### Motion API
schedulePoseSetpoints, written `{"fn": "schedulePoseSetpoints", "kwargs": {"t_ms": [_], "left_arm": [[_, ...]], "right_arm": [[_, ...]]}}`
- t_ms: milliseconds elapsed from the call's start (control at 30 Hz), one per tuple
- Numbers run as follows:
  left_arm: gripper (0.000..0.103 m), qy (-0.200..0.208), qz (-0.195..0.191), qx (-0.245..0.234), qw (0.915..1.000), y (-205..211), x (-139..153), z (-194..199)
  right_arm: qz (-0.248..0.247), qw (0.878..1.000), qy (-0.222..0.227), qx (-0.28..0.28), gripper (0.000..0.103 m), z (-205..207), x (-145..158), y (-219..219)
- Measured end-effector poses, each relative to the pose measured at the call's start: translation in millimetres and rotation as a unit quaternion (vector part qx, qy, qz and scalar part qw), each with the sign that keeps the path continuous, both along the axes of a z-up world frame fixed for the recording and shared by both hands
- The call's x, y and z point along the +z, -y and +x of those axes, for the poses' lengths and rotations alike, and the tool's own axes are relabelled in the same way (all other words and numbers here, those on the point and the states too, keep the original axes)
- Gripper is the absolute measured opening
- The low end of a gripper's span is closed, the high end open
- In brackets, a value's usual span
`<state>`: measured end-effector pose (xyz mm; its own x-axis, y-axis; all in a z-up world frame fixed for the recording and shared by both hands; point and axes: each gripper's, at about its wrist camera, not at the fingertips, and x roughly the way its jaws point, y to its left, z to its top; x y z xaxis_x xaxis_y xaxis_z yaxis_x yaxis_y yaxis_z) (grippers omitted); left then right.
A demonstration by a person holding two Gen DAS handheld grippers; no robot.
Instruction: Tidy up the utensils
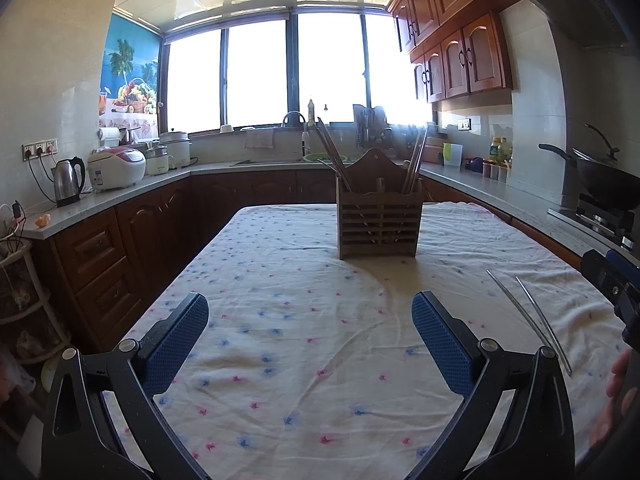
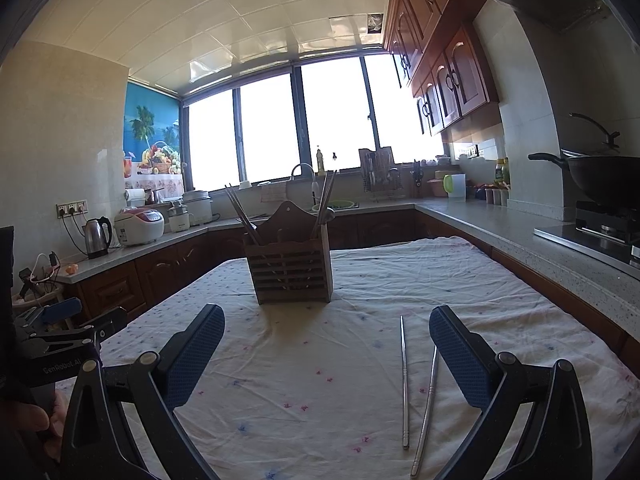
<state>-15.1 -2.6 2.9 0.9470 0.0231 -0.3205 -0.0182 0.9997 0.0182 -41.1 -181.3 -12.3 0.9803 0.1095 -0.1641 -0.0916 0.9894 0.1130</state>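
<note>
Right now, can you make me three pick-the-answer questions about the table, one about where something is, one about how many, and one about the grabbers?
1. Where are the metal chopsticks?
A. standing in the wooden holder
B. lying flat on the tablecloth
C. on the kitchen counter

2. How many metal chopsticks lie on the tablecloth?
A. two
B. four
C. six

3. How are the two grabbers?
A. both squeezed shut
B. both wide open and empty
C. one holds a chopstick

Answers:
1. B, they lie on the cloth in front of the wooden holder, nearer the camera.
2. A, two thin silver sticks show side by side in both views.
3. B, the left gripper and the right gripper each have blue pads spread far apart with nothing between them.
</note>
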Motion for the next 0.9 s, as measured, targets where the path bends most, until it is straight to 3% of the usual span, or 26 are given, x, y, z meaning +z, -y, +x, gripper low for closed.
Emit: {"fn": "schedulePoseSetpoints", "kwargs": {"t_ms": [900], "left_arm": [[0.103, -0.014, -0.012, -0.014, 0.9997, -0.1, -1.2, 7.4]], "right_arm": [[0.001, 1.0, -0.008, 0.002, 0.103, 4.1, 1.5, -5.4]]}}
